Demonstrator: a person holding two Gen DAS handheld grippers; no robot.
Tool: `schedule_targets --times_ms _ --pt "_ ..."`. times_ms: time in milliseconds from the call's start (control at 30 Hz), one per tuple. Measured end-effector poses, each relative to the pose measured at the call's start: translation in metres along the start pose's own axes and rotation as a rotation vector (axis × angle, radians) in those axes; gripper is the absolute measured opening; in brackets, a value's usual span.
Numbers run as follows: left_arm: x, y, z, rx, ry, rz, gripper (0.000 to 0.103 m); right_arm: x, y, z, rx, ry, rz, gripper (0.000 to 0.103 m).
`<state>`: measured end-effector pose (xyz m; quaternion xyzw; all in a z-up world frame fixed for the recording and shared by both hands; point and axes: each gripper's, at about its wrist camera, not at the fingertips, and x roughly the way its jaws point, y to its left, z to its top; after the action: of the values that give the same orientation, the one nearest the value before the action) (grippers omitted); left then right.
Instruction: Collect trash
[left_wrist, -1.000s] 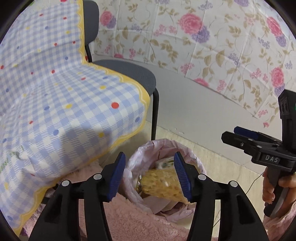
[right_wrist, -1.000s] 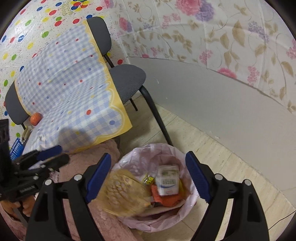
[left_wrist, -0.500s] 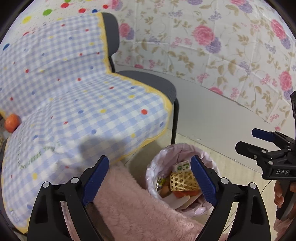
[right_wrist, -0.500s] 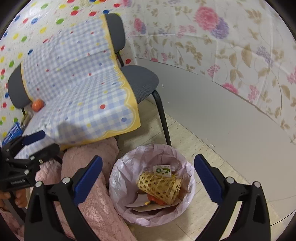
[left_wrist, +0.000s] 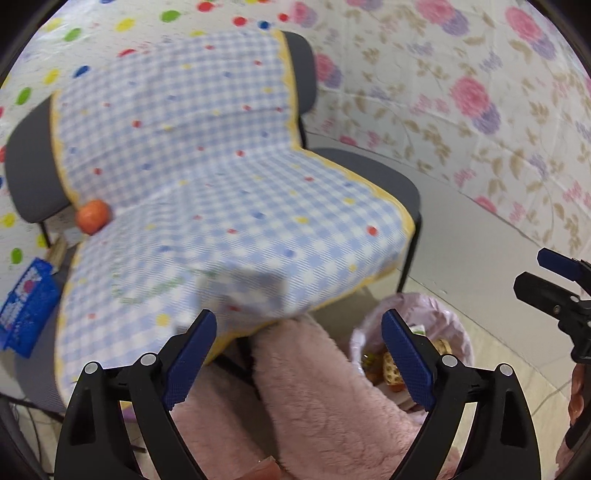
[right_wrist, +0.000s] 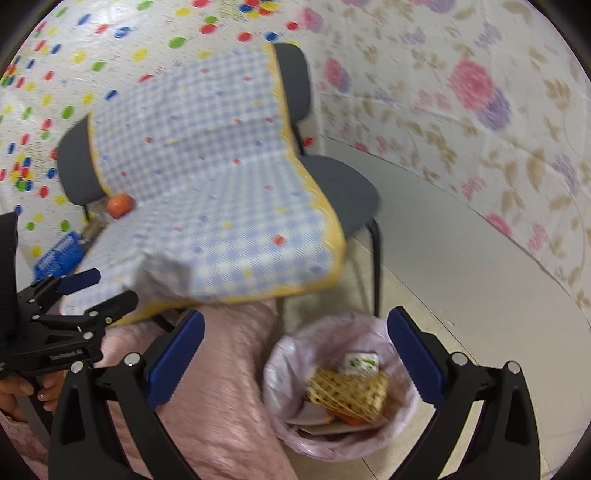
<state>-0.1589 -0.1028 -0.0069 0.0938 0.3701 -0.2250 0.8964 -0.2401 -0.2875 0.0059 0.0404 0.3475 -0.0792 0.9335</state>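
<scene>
A bin lined with a pink bag (right_wrist: 280, 365) stands on the floor by the chair leg; it also shows in the left wrist view (left_wrist: 443, 314). In it lie a yellow mesh sleeve (right_wrist: 347, 391), a small white carton (right_wrist: 360, 363) and other scraps. My left gripper (left_wrist: 295, 363) is open and empty, raised above a pink fluffy cloth (left_wrist: 325, 398). My right gripper (right_wrist: 295, 363) is open and empty, above the bin. An orange fruit (left_wrist: 92, 216) lies on the chair at the left, also seen in the right wrist view (right_wrist: 119, 205).
Two dark chairs (left_wrist: 373, 173) carry a blue checked cloth with a yellow border (left_wrist: 221, 184). A blue box (left_wrist: 26, 302) lies at the left edge. Floral and dotted sheets cover the walls. The pink fluffy cloth (right_wrist: 221, 387) hangs beside the bin.
The yellow mesh sleeve left my left gripper and dropped into the bin. Both grippers opened wide, rose and drew back; the view swung left over the chairs.
</scene>
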Motion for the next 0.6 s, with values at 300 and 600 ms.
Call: schedule_targets --times_ms 300,600 --pt "-0.034 0.052 0.01 -0.079 -0.028 0.18 0.093 -0.001 0.056 0.04 -0.109 -0.055 0.081 0.097" --pt "-0.051 0.1 0.002 -0.157 -0.017 0.285 0.093 0.015 0.102 0.055 -0.197 -0.049 0.117 0.097"
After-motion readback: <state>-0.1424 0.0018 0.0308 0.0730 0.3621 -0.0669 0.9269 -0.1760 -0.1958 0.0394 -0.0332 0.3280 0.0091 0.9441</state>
